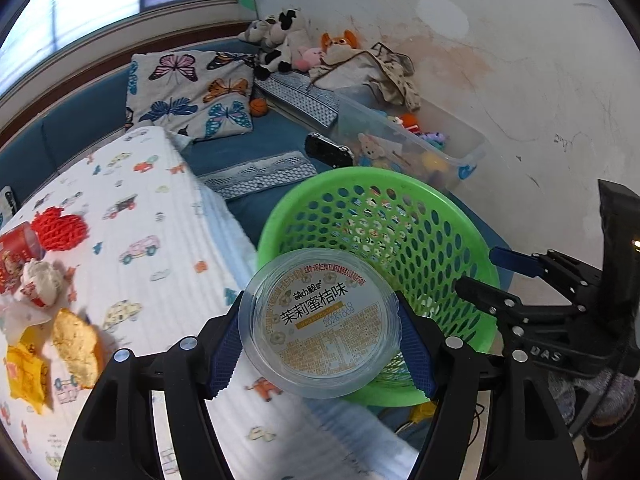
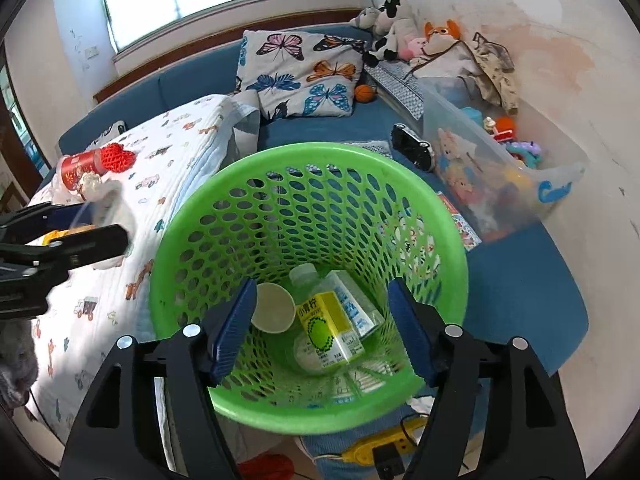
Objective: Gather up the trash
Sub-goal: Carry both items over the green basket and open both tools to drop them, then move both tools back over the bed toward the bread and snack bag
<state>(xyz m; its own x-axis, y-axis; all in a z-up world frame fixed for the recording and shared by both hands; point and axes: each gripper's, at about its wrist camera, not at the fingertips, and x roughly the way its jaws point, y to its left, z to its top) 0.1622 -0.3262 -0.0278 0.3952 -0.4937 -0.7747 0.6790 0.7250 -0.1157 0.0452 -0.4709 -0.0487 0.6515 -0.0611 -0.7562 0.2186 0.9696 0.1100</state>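
Currently, L wrist view: my left gripper (image 1: 320,330) clamped on clear plastic cup (image 1: 322,322), label facing cam; green basket (image 1: 486,256) just ahead-right of the tips. Loose wrappers (image 1: 48,344) well off to the left on the quilt (image 1: 160,220).

R wrist view: my right gripper (image 2: 320,330) jaws apart, nothing between, hanging over basket; carton (image 2: 330,326) & bottle (image 2: 308,276) inside.

Risk, my read: cup's over the rim only, so letting go early bounces it out.
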